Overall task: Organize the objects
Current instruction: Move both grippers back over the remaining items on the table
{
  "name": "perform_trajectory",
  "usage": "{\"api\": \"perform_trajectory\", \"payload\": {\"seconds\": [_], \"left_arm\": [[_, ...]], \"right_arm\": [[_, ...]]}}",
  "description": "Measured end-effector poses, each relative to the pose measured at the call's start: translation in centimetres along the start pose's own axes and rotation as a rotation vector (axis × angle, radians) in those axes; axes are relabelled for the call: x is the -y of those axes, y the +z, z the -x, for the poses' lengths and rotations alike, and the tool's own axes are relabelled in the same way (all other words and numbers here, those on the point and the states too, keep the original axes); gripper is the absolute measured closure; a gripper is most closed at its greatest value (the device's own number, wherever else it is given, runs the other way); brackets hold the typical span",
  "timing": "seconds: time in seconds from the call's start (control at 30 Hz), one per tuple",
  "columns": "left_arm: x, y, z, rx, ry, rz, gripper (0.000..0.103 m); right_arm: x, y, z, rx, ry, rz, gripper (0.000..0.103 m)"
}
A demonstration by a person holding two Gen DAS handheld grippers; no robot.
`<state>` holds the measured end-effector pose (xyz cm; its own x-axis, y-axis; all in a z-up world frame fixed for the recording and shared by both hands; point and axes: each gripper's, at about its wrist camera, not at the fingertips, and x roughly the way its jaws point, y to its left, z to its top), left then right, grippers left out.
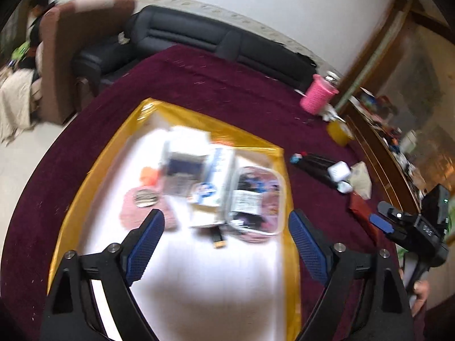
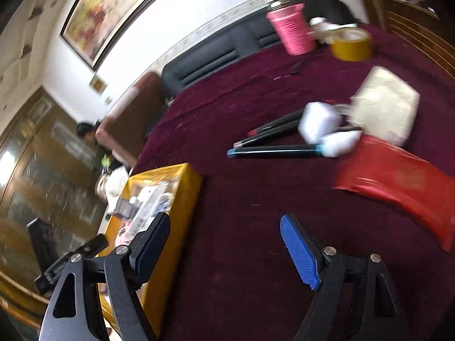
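A gold box with a white floor (image 1: pixel 287 176) sits on the maroon tablecloth (image 1: pixel 216 85). It holds a clear lidded container (image 1: pixel 256 201), white cartons (image 1: pixel 187 153) and a pink pouch (image 1: pixel 142 207). My left gripper (image 1: pixel 226 223) is open and empty above the box. My right gripper (image 2: pixel 224 227) is open and empty over bare cloth, right of the gold box (image 2: pixel 182 187). Black markers (image 2: pixel 273 149), white chargers (image 2: pixel 318 122), a cream packet (image 2: pixel 384 108) and a red packet (image 2: pixel 398 179) lie beyond it. The right gripper also shows in the left wrist view (image 1: pixel 381 221).
A pink ribbed cup (image 2: pixel 293 28) and a yellow tape roll (image 2: pixel 351 44) stand at the far side of the table. A dark sofa (image 1: pixel 216 39) and brown armchair (image 1: pixel 76 45) stand behind. A wooden cabinet (image 1: pixel 398 113) is at the right.
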<state>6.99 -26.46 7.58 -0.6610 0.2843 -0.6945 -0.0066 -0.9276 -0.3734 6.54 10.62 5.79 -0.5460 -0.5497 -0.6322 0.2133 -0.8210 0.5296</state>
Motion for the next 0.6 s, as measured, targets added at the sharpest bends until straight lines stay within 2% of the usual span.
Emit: {"api": "perform_trajectory", "payload": {"seconds": [0.07, 0.13, 0.27, 0.4, 0.47, 0.6], "left_arm": [[1.0, 0.8, -1.0, -0.03, -0.05, -0.01, 0.013], [1.0, 2.2, -2.7, -0.057, -0.053, -0.004, 0.013], [-1.3, 6.4, -5.4, -0.024, 0.087, 0.061, 0.013], [-2.6, 9.7, -4.6, 0.053, 0.125, 0.118, 0.013], [-2.0, 10.0, -3.4, 0.071, 0.128, 0.125, 0.013], [3.6, 8.0, -1.0, 0.068, 0.057, 0.004, 0.012]], "right_arm": [[1.7, -0.3, 1.5, 0.027, -0.015, -0.027, 0.016], [3.4, -0.4, 2.4, 0.041, -0.02, -0.058, 0.015], [6.3, -1.0, 4.5, 0.072, -0.012, -0.129, 0.015], [7.4, -1.5, 6.7, 0.12, -0.023, -0.125, 0.015], [8.4, -1.5, 7.8, 0.149, -0.041, -0.129, 0.015], [11.5, -1.0, 9.6, 0.2, -0.068, -0.174, 0.012]]}}
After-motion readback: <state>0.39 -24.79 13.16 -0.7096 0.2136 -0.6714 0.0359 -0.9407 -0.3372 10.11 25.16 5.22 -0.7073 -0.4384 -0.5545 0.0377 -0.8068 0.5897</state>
